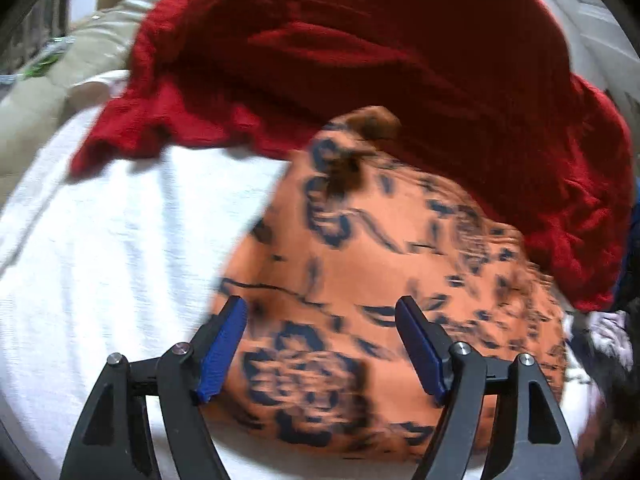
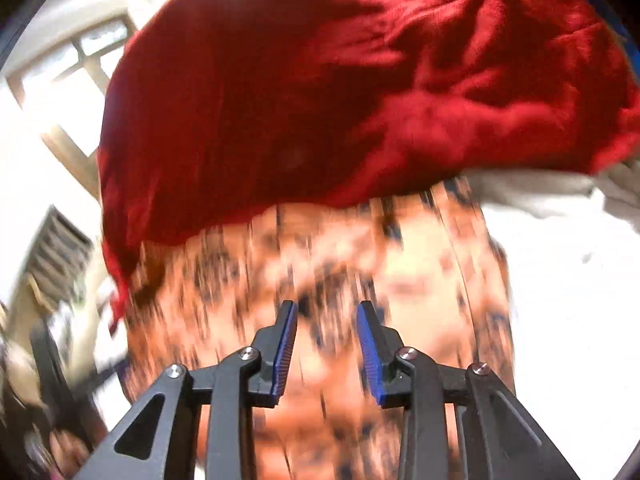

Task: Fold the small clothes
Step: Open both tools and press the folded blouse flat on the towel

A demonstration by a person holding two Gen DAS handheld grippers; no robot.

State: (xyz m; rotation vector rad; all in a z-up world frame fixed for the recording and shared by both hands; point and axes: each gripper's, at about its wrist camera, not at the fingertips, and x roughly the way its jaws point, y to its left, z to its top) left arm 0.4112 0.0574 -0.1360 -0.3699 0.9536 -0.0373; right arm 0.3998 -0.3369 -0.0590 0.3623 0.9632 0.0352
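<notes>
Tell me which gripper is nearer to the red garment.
Probably the right, though blur makes it close. The right gripper hangs over the orange patterned cloth, with the red garment just beyond its jaws. The left gripper is open over the cloth, farther from the red edge.

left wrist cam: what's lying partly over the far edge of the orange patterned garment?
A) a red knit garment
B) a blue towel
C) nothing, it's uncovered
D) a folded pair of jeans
A: the red knit garment drapes over the far edge of the orange patterned garment, which lies on the white surface.
</notes>
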